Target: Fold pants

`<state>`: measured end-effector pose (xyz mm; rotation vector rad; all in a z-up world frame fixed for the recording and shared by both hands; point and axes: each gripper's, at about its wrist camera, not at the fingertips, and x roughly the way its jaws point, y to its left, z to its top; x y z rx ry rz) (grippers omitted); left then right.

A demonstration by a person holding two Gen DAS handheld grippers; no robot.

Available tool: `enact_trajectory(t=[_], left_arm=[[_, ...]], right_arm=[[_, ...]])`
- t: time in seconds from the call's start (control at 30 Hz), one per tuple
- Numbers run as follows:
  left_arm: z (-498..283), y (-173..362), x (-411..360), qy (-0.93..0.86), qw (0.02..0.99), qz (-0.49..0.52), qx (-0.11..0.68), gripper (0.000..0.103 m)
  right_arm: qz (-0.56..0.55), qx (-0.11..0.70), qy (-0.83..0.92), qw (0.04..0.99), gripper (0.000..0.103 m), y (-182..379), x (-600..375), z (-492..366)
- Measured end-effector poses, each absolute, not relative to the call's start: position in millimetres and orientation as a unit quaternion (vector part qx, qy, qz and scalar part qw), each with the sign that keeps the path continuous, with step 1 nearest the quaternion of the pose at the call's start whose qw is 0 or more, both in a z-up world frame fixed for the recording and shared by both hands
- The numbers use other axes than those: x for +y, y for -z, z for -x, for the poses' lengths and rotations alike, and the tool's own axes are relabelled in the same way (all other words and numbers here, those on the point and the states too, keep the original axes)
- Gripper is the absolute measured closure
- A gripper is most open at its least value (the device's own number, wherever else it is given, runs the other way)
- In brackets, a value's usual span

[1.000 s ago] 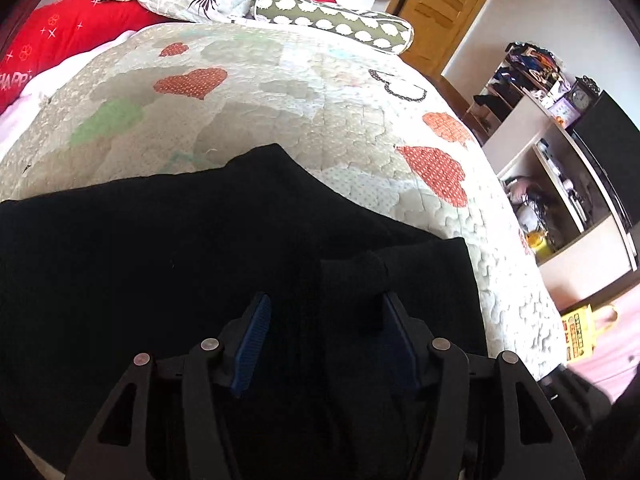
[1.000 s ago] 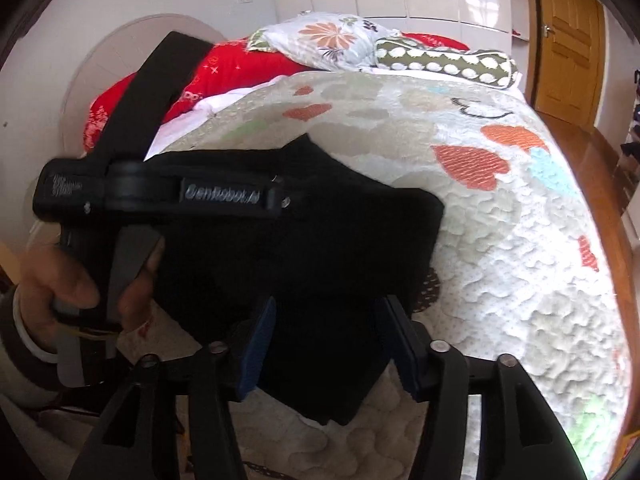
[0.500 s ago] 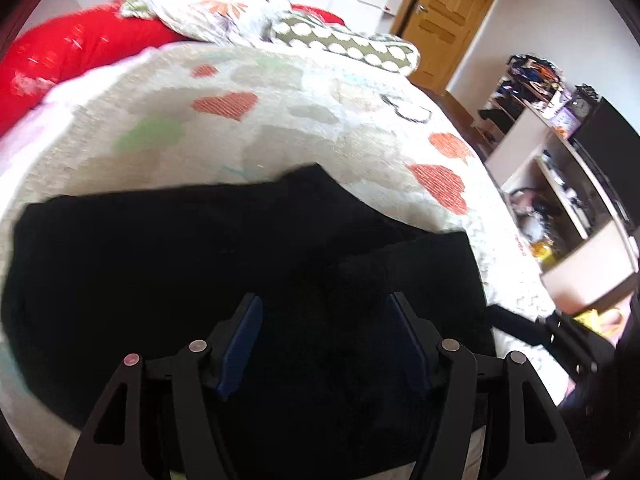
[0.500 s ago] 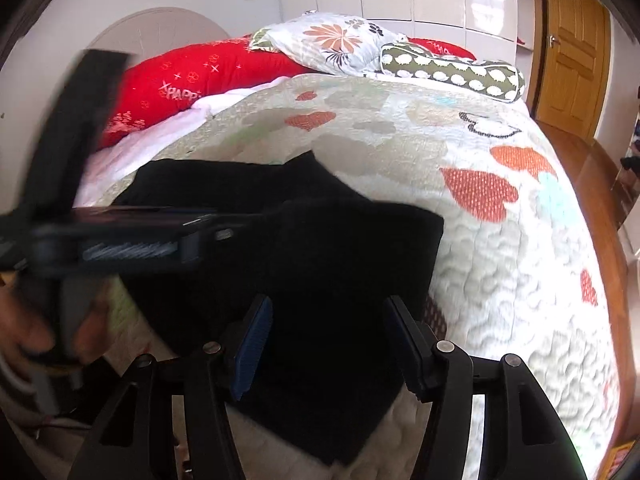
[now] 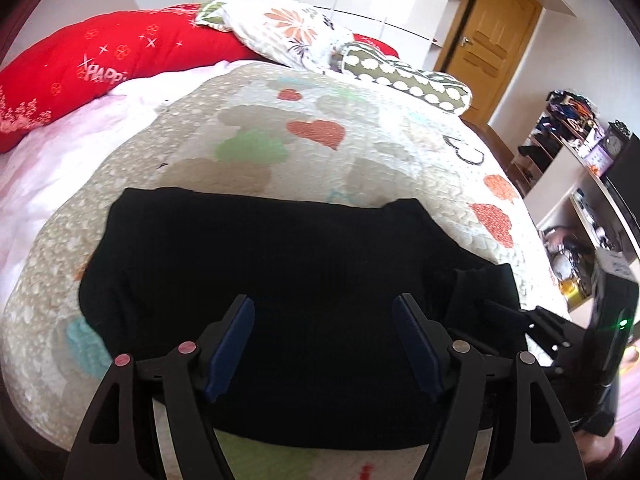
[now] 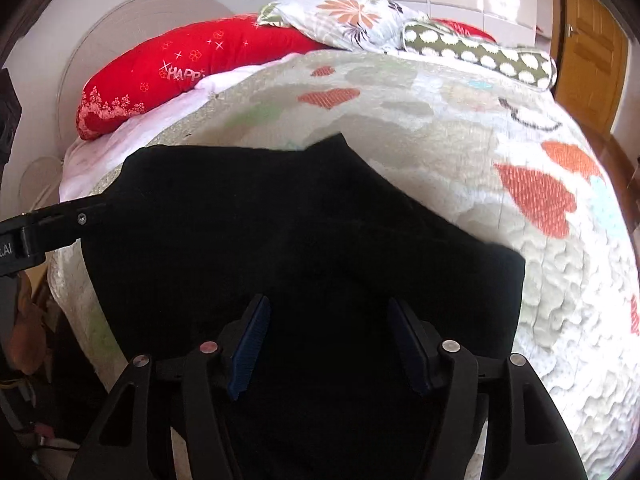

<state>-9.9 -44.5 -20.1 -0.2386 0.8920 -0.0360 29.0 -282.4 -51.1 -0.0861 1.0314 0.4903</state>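
Left wrist view: the left gripper (image 5: 324, 330) is close to us, its blue pads spread wide. They have just been opening, with nothing pinched between them. Under it the black pants (image 5: 280, 280) lie folded and flat on the quilt (image 5: 360, 160) with hearts. In the right wrist view the right gripper (image 6: 326, 336) is also wide and has just been opening, above the same pants (image 6: 320, 232). Far back sit a red pillow (image 5: 120, 60), a flower pillow (image 5: 288, 32) and a wooden door (image 5: 492, 40).
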Motion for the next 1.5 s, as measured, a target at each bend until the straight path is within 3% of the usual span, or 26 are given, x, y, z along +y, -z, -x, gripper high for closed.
enact_trajectory(t=[0.2,0.37,0.5,0.63,1.27,1.5], left_arm=[[16.1,17.7,-33.6,0.006,0.897,0.127,0.424,0.027],[20.9,18.8,-25.8,-0.003,0.896,0.129,0.426,0.027],[24.7,17.6,-17.6,-0.015,0.896,0.134,0.424,0.027],[29.4,18.4,-5.0,-0.026,0.892,0.156,0.424,0.025],[58.2,24.9,37.1,-0.069,0.878,0.200,0.430,0.023],[77.6,45.6,74.3,-0.084,0.857,0.284,0.421,0.023]], right_arm=[[0.044,0.470,-0.239,0.848,0.034,32.5,-279.7,-22.5],[0.043,0.498,-0.246,0.830,0.031,52.7,-273.3,-29.2],[0.047,0.474,-0.254,0.842,0.031,27.6,-268.3,-27.0],[0.027,0.446,-0.281,0.850,0.022,4.9,-257.9,-28.9],[0.047,0.452,-0.348,0.820,0.021,11.2,-171.5,-45.5],[0.056,0.459,-0.360,0.810,0.020,17.8,-149.0,-54.6]])
